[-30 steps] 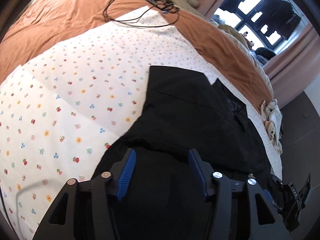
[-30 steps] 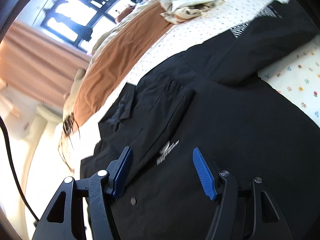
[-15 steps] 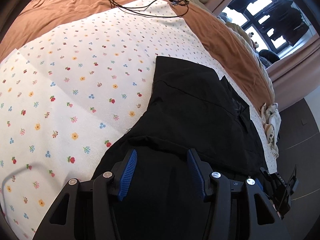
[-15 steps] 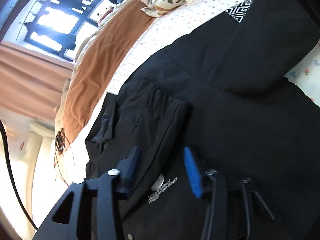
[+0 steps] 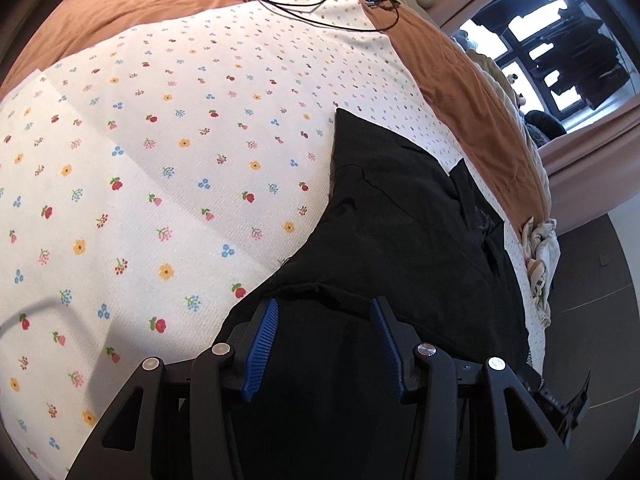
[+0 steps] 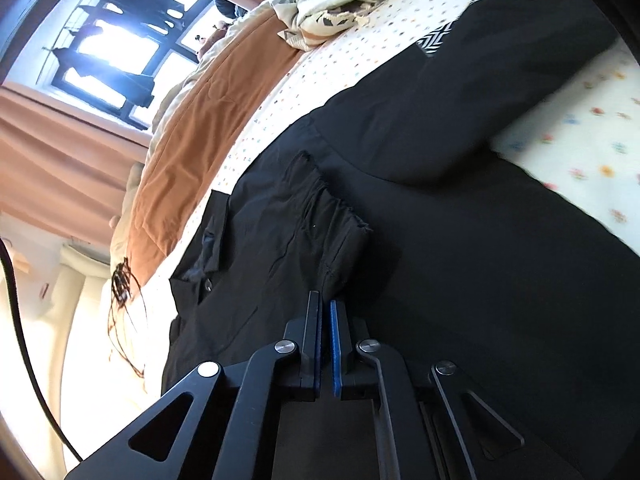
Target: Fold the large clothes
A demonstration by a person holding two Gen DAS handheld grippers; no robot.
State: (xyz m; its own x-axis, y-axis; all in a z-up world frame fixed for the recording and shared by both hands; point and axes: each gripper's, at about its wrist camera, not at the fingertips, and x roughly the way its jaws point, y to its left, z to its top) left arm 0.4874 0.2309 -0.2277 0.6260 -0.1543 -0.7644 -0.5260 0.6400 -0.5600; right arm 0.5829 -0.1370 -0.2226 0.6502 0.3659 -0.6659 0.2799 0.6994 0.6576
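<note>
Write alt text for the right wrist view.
The right gripper is shut on a fold of the black jacket, which lies spread on a flower-print sheet. Beyond it are an orange quilt and a bright window.

The left gripper (image 5: 323,322) is made of black plastic arms with long triangle holes cut in them. Each finger has a blue pad with tiny ridges. Round silver screws sit at the joints. The right gripper (image 6: 325,302) looks just the same: black arms, blue pads, shiny silver screws.
</note>
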